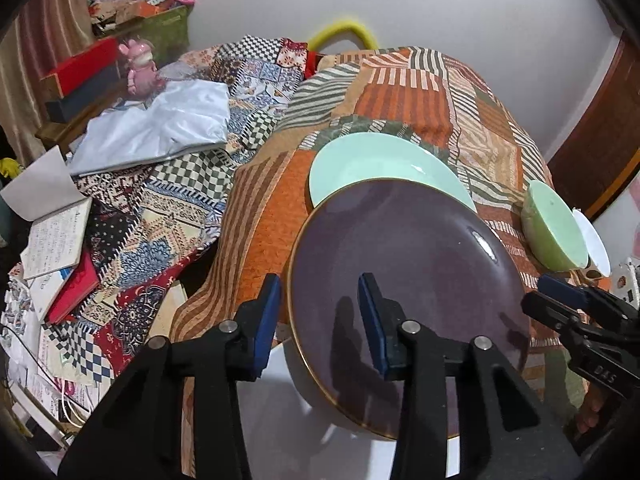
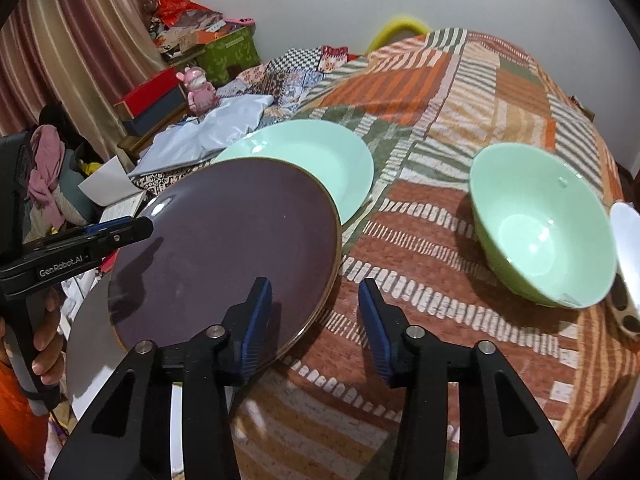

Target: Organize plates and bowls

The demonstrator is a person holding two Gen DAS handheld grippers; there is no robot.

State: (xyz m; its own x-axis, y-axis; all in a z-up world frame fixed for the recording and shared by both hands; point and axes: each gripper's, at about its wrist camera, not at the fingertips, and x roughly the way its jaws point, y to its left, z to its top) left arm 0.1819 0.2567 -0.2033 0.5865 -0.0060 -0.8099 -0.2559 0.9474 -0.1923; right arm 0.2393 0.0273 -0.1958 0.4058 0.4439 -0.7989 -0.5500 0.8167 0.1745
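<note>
A dark purple plate (image 1: 404,280) with a gold rim lies tilted, its far edge on a mint green plate (image 1: 380,164) and its near part on a white plate (image 1: 288,420). My left gripper (image 1: 320,312) is open and straddles the purple plate's left rim. My right gripper (image 2: 316,316) is open around the same plate's (image 2: 224,248) right rim, beside the green plate (image 2: 320,156). A mint green bowl (image 2: 548,228) stands to the right, also in the left wrist view (image 1: 556,232). A white bowl (image 2: 628,240) sits beside it.
The dishes rest on a striped orange patchwork cloth (image 2: 460,92) over a round table. To the left lie a silver bag (image 1: 156,128), notebooks (image 1: 56,232), boxes and a pink figurine (image 2: 200,90). A yellow chair back (image 1: 344,32) stands behind.
</note>
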